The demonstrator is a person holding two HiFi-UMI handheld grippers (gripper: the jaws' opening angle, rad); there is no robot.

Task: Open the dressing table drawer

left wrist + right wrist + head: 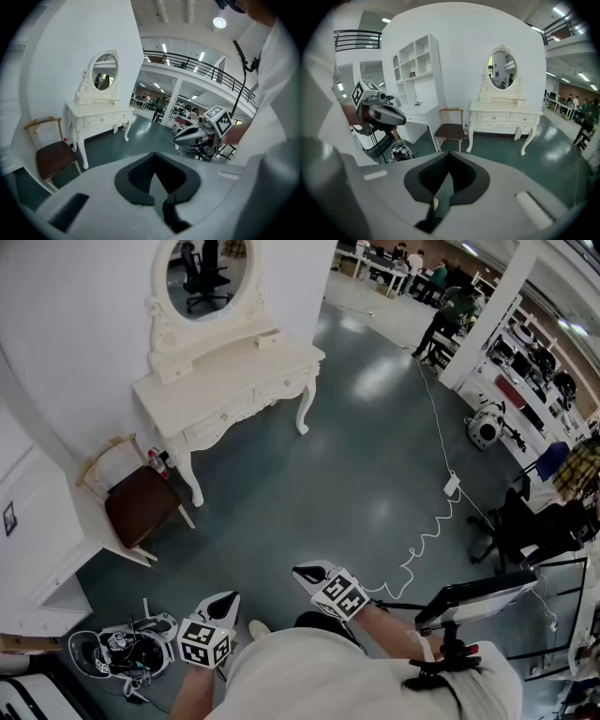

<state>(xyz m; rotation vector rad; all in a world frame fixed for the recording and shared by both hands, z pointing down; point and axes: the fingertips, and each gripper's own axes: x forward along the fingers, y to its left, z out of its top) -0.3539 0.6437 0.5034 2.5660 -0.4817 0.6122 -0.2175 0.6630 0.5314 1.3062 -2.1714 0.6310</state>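
Dressing table (230, 381) stands upper left of the head view, its drawer (221, 416) shut, well apart from me. Left gripper (223, 604) and right gripper (312, 574) sit low in frame, jaws together, empty. Approach step, I judge. Next: walk in, part one pair of jaws, line up on the knob.

No words, brands, numbers or signs could be read in any view. The only printed marks were the black-and-white square patterns on the left gripper's cube (204, 643) and the right gripper's cube (339, 594), both well away from the dressing table (225, 390). They bore no letters or digits.
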